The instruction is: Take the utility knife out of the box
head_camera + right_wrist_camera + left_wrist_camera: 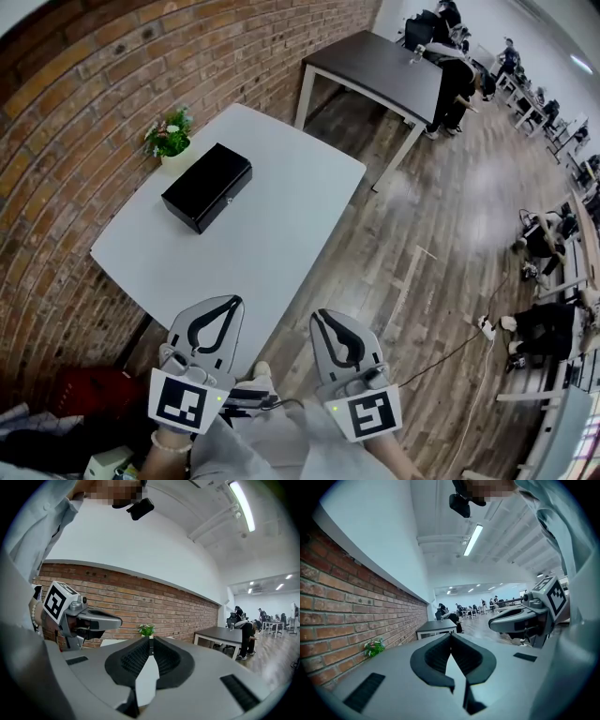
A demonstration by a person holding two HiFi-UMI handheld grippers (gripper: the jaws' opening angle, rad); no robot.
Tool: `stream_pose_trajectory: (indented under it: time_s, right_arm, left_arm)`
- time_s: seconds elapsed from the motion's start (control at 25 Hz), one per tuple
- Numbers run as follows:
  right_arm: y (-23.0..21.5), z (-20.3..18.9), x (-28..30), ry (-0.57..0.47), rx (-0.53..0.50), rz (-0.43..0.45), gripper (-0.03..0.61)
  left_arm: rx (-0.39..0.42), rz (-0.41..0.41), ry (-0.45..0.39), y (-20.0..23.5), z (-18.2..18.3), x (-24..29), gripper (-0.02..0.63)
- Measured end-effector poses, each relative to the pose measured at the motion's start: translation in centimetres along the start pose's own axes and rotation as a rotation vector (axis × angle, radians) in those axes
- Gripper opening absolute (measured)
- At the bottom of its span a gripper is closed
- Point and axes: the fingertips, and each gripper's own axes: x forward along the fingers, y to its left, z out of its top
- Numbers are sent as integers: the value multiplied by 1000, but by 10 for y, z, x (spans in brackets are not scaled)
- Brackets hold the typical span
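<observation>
A black box [207,187] with its lid down lies on the white table [281,202], near the brick wall. No utility knife shows in any view. My left gripper [233,301] hangs over the table's near edge, well short of the box, shut with nothing in it. My right gripper [321,315] is beside it over the wooden floor, also shut and empty. In the left gripper view the jaws [451,635] meet at their tips, and the right gripper [520,618] shows to the side. In the right gripper view the jaws [150,639] meet too, with the left gripper [86,619] alongside.
A small potted plant [169,137] stands on the table just behind the box, against the brick wall [84,103]. A dark table [380,67] stands farther along the wall. People sit and stand at desks in the far right of the room. A red object [89,392] lies on the floor at the lower left.
</observation>
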Motion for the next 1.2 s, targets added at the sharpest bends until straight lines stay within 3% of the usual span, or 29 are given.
stream_pose_trajectory:
  time_s: [0.56,1.2]
  right_arm:
    - [-8,-1,61,9,9,103,55]
    - [-34,-29,127,62,-23,301,55]
  left_arm:
    - [-20,101,41,43,-12,18,17]
    - [-92,329,98,88,-35,42,17]
